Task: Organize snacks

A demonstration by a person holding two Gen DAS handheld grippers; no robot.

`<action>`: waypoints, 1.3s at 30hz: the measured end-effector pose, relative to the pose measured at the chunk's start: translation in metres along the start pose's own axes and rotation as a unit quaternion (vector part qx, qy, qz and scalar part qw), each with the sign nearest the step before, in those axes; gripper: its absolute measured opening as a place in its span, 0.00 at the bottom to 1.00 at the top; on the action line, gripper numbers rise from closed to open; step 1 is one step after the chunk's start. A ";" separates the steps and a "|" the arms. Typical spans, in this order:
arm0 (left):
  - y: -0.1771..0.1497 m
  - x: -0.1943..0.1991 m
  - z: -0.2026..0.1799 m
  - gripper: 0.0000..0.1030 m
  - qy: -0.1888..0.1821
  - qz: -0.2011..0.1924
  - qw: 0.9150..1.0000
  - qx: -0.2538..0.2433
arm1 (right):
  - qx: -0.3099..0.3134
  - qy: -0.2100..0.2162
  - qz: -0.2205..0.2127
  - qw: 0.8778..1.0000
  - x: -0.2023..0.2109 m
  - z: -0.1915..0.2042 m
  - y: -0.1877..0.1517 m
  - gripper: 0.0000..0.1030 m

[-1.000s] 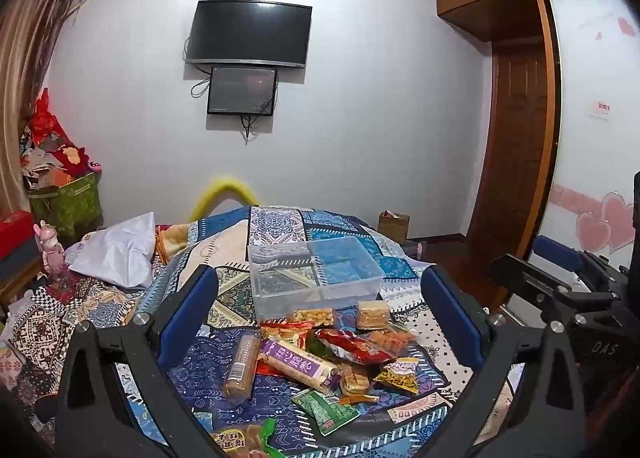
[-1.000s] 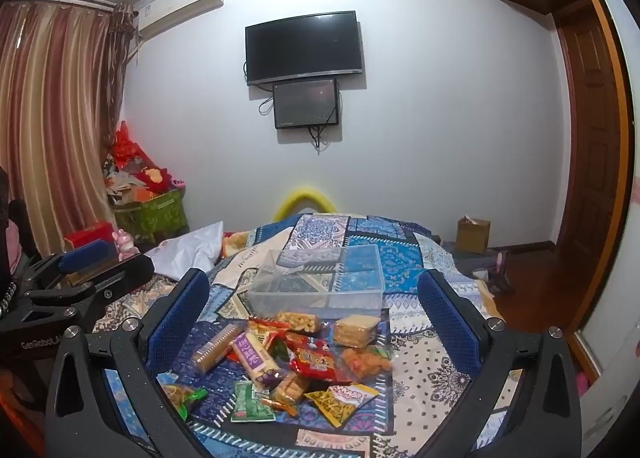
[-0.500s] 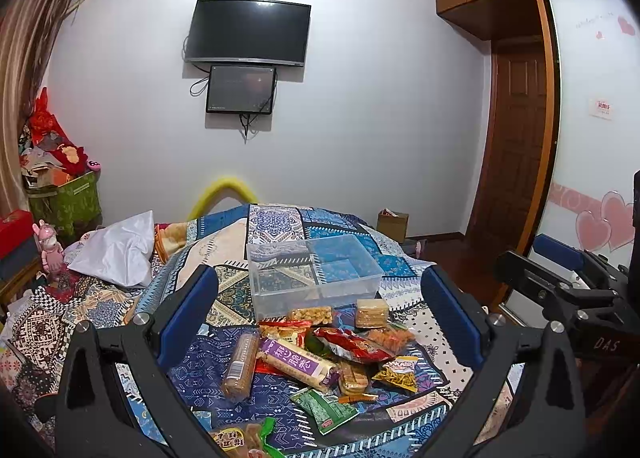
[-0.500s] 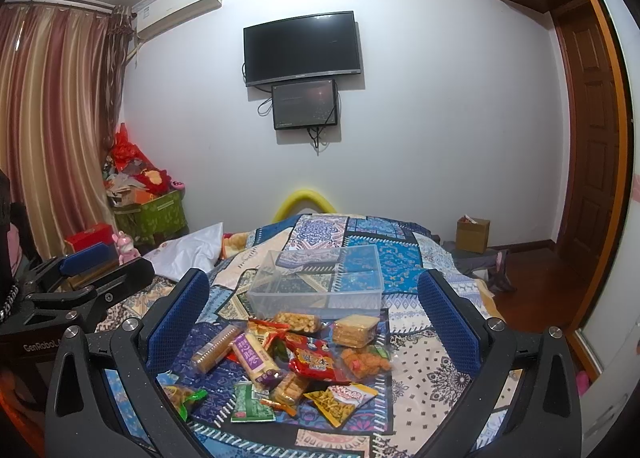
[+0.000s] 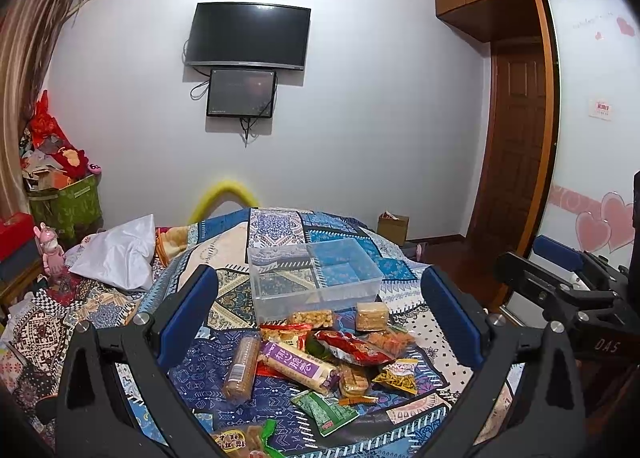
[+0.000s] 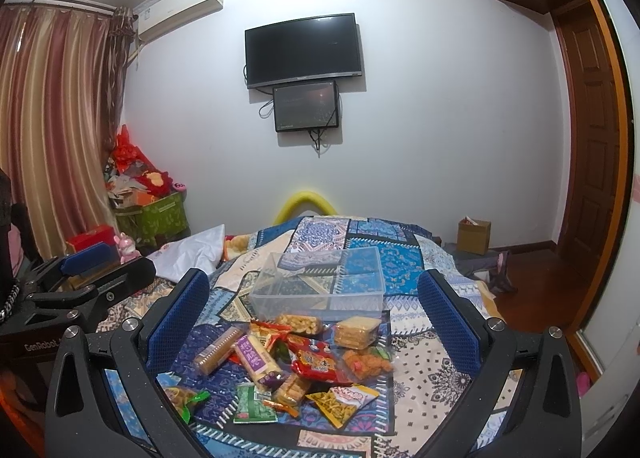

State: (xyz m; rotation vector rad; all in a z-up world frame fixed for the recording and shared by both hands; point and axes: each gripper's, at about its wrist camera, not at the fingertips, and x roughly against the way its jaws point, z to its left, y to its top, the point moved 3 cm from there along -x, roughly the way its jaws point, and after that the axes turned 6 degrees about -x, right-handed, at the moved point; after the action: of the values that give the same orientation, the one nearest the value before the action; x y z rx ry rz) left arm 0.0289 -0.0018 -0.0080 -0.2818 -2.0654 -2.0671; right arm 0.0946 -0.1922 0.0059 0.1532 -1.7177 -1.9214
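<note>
Two handheld grippers hover side by side above a bed covered in a blue patchwork quilt [image 5: 280, 226]. The left gripper [image 5: 320, 314] has its blue-padded fingers spread wide with nothing between them; the right gripper [image 6: 312, 310] is likewise spread wide and holds nothing. A loose pile of snacks [image 5: 320, 358] lies on the quilt just ahead of and below both tools, framed between each pair of fingers and touched by neither. Directly beyond the pile, its near wall just beside the farthest packets, sits a clear plastic bin [image 5: 314, 278], rectangular, open-topped and with nothing inside, so the quilt pattern shows through it. In the pile are a tube of round brown biscuits [image 5: 241, 368] in clear wrap, a long purple-labelled bar [image 5: 298, 366] lying at a slant, a glossy red packet [image 5: 352, 348], a clear block of square crackers [image 5: 372, 316], a clear bag of pale nuts or puffs [image 5: 312, 318], a yellow packet [image 5: 396, 376] and a green sachet [image 5: 326, 412]. Several packets overlap. On the far wall hangs a dark television [image 5: 248, 36] with a smaller screen beneath it.
</note>
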 end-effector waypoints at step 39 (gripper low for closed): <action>0.001 0.002 0.002 1.00 0.005 0.003 1.000 -0.001 | -0.003 0.002 0.002 1.000 -0.001 0.003 0.000 1.00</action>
State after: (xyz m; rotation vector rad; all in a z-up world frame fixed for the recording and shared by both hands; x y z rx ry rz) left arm 0.0269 -0.0003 -0.0060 -0.2770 -2.0546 -2.0644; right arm 0.0943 -0.1888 0.0058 0.1509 -1.7082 -1.9211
